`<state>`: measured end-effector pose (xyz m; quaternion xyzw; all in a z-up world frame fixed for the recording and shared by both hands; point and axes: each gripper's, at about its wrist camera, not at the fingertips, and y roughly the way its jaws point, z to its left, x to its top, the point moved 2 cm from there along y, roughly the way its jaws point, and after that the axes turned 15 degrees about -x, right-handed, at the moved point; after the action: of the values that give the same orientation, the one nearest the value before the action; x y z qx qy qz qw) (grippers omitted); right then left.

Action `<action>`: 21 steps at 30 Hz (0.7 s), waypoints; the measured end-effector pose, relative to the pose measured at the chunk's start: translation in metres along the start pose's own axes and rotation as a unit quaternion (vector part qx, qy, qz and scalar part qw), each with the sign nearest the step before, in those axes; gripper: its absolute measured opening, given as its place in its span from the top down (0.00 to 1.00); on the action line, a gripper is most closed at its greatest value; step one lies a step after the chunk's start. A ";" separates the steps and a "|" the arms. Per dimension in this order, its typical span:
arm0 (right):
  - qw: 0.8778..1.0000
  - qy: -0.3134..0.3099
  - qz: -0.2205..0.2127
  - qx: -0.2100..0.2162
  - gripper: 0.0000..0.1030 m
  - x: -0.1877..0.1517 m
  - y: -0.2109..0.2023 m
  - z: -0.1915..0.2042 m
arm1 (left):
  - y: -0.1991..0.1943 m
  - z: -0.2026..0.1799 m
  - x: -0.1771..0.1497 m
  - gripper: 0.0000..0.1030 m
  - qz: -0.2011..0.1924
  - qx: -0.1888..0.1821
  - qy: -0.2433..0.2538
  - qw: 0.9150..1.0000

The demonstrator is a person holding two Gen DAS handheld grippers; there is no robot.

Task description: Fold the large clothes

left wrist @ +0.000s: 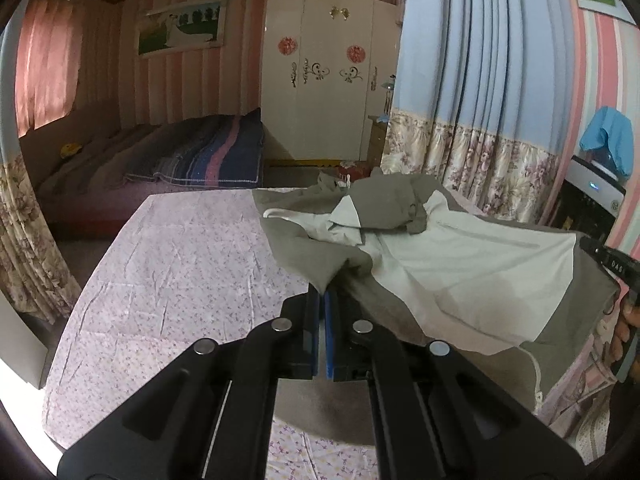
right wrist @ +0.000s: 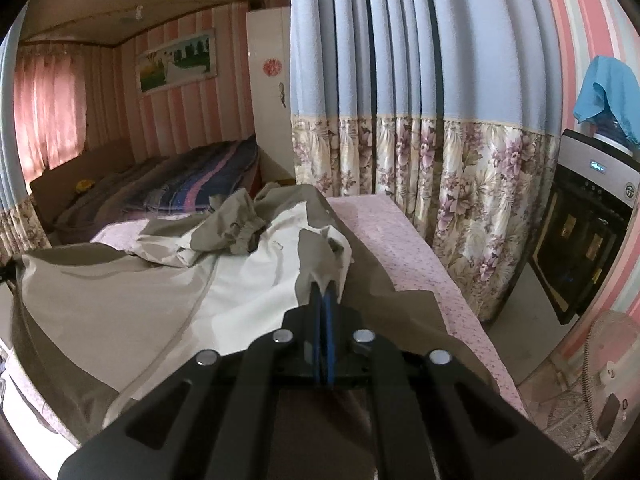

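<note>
Jacket (left wrist: 460, 264) hem between both clamped claws, above table (left wrist: 180, 264)

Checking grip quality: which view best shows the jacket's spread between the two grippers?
The left wrist view: the jacket stretches from the left gripper to the right gripper. The right wrist view shows it mostly bunched.
</note>
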<state>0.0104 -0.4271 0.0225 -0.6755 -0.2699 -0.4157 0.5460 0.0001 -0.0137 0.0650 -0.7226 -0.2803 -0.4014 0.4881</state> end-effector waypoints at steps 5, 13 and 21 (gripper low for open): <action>0.999 0.015 -0.002 -0.037 0.30 -0.004 0.004 -0.016 | -0.002 0.008 0.000 0.26 0.021 0.065 0.028 0.997; 0.996 -0.004 0.093 -0.011 0.30 -0.066 0.027 -0.036 | 0.010 0.042 -0.091 0.03 0.133 0.102 0.019 0.986; 0.995 -0.044 0.085 0.006 0.25 -0.059 0.046 -0.009 | 0.019 0.055 -0.098 0.03 0.111 0.088 -0.036 0.989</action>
<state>0.0152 -0.4427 -0.0506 -0.7102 -0.2375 -0.3363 0.5711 -0.0193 0.0294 -0.0386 -0.7176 -0.2503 -0.2925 0.5804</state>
